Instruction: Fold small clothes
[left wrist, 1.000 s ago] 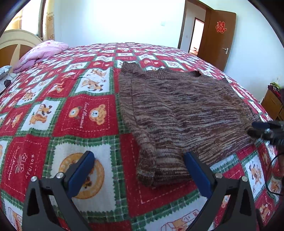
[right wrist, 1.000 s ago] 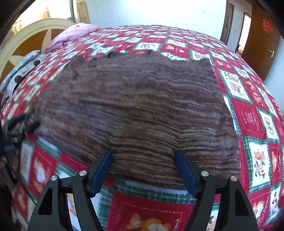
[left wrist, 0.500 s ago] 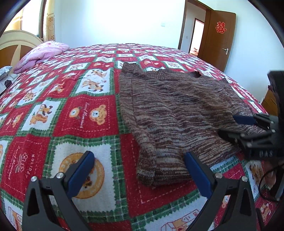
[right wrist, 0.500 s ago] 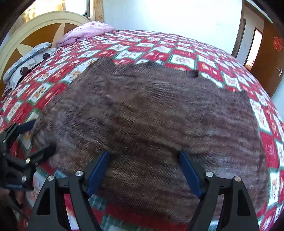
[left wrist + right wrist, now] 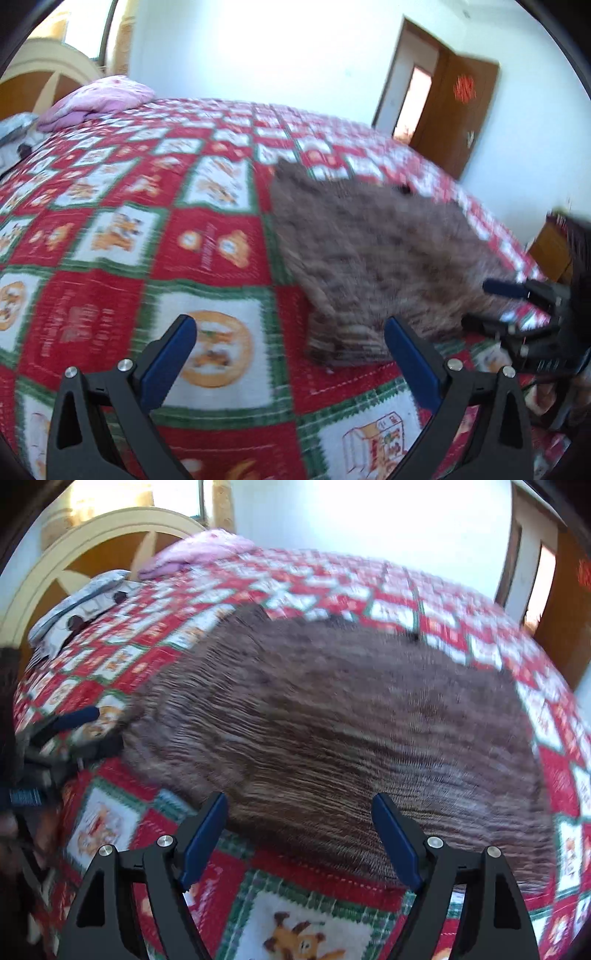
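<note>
Sweater (image 5: 332, 723) lies flat on the bed (image 5: 110, 295); I've swung both grippers in toward its near hem, left gripper (image 5: 288, 362) and right gripper (image 5: 299, 834) fingers spread, empty, so grasping comes next.

Colours on the bed

Ahead of the right claw (image 5: 299, 834), blue-padded on black: sweater (image 5: 332, 716), brown marled knit. Beneath, quilt (image 5: 207, 251), red-white checks, green borders, orange bears. Far beyond, pink pillow (image 5: 96, 99).
</note>
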{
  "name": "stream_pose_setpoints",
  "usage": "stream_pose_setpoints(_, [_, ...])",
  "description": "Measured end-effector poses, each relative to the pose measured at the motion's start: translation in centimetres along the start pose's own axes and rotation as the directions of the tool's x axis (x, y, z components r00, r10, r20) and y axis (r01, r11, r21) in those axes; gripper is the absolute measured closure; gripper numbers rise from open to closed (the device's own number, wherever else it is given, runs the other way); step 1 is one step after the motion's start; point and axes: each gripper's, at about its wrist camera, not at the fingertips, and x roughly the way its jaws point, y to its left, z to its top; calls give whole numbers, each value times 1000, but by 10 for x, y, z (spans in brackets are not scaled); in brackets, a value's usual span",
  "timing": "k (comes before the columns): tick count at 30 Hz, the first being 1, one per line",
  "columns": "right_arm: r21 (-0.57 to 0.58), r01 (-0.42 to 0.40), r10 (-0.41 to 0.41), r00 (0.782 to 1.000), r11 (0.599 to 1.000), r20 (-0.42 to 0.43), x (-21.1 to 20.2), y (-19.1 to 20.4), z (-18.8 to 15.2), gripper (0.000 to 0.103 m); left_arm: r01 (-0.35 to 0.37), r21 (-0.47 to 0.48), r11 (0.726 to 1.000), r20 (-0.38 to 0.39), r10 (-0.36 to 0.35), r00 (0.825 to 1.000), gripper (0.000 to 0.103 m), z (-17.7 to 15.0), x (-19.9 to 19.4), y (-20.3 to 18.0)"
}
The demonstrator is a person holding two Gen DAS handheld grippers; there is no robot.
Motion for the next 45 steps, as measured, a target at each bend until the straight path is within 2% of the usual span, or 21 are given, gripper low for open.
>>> stream_pose_setpoints(3, [-123,21,-11,996,992,84,-13,30,3,22,-97,11,995,54,96,994,0,11,-13,18])
stream_pose_setpoints(5, [-192,22,0,993,981,116,-14,50,5,22,-137,5,991,61,136,989,0,18,-15,34])
stream_pose_setpoints(7, [-259,26,5,993,966,119,-8,71,6,22,-126,-31,992,41,127,991,0,20,-12,48])
stream_pose_setpoints(9, [-313,40,-2,993,949,119,2,91,9,23,-72,-94,993,23,74,997,0,18,-8,61])
stream_pose_setpoints(12, [-368,38,-5,996,929,89,22,112,12,24,-32,-140,990,19,35,999,0,13,-5,68])
stream_pose_setpoints(14, [-404,40,-13,997,914,70,35,125,13,35,-17,-153,988,23,21,1000,0,12,-5,69])
stream_pose_setpoints(16, [-416,40,-14,998,908,66,44,131,15,40,-2,-162,987,15,5,1000,0,12,-2,71])
stream_pose_setpoints(18, [-424,73,-36,995,903,96,48,135,20,41,15,-172,985,8,-14,1000,0,12,-1,72])
stream_pose_setpoints(19, [-419,81,-42,994,904,101,50,135,22,46,25,-179,983,5,-24,1000,0,13,-1,74])
stream_pose_setpoints(20, [-411,82,-47,994,908,96,53,134,24,64,33,-185,982,-1,-33,999,0,15,0,75])
stream_pose_setpoints(21, [-405,89,-55,994,910,96,57,133,25,75,40,-184,982,-8,-42,999,0,17,1,74])
stream_pose_setpoints(23, [-385,66,-34,995,921,89,59,130,22,82,66,-161,985,-19,-70,997,0,25,2,69])
stream_pose_setpoints(28, [-346,32,-2,996,938,86,61,125,19,84,113,-76,991,-31,-116,993,0,53,19,44])
stream_pose_setpoints(33, [-354,63,-22,993,933,118,61,130,14,84,186,-25,982,-61,-187,980,2,81,55,23])
stream_pose_setpoints(37, [-330,34,3,994,943,113,61,125,15,84,230,-31,973,-111,-232,966,14,92,87,17])
stream_pose_setpoints(39, [-331,38,2,993,943,119,61,125,15,84,271,-48,961,-124,-275,953,24,96,101,13])
stream_pose_setpoints(40, [-334,43,-2,992,942,124,62,126,14,84,291,-50,955,-141,-295,945,25,97,108,11])
stream_pose_setpoints(42, [-336,48,-4,991,941,130,62,126,14,84,303,-44,952,-150,-306,940,32,100,117,5])
stream_pose_setpoints(45, [-336,53,-6,990,940,139,62,127,12,84,321,-30,947,-181,-321,930,34,101,130,-5])
